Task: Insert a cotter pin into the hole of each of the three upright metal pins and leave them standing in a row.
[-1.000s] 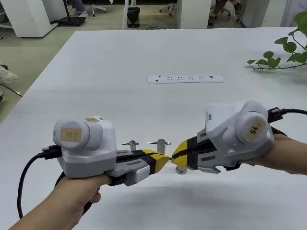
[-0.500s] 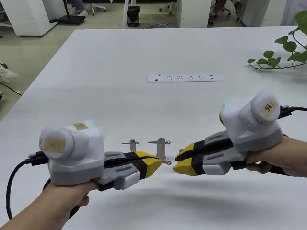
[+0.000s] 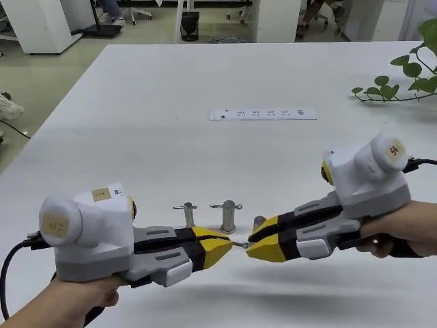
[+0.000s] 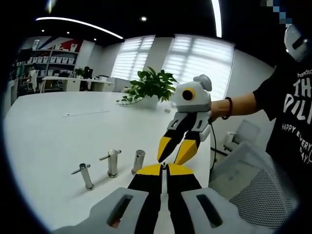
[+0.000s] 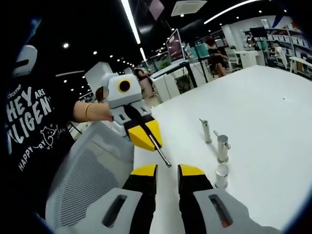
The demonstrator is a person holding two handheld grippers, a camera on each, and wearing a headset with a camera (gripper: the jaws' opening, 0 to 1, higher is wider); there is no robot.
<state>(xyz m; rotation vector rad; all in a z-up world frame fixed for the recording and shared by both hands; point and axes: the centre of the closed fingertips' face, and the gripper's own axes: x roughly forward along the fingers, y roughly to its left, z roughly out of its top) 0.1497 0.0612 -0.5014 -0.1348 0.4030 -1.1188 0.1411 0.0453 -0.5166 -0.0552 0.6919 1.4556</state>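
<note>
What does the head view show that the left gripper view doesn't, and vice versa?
Head view adds: the hand holding the left gripper, and a black bin on the floor. Left gripper view adds: window blinds, a black T-shirt, a mesh chair. Both share the three metal pins, the plant, the open right gripper and the left gripper's tips shut on a cotter pin.

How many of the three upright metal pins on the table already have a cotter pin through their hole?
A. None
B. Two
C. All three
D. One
B. In the left gripper view, the left metal pin and the middle metal pin each have a cotter pin through them, while the right metal pin has none.
</note>
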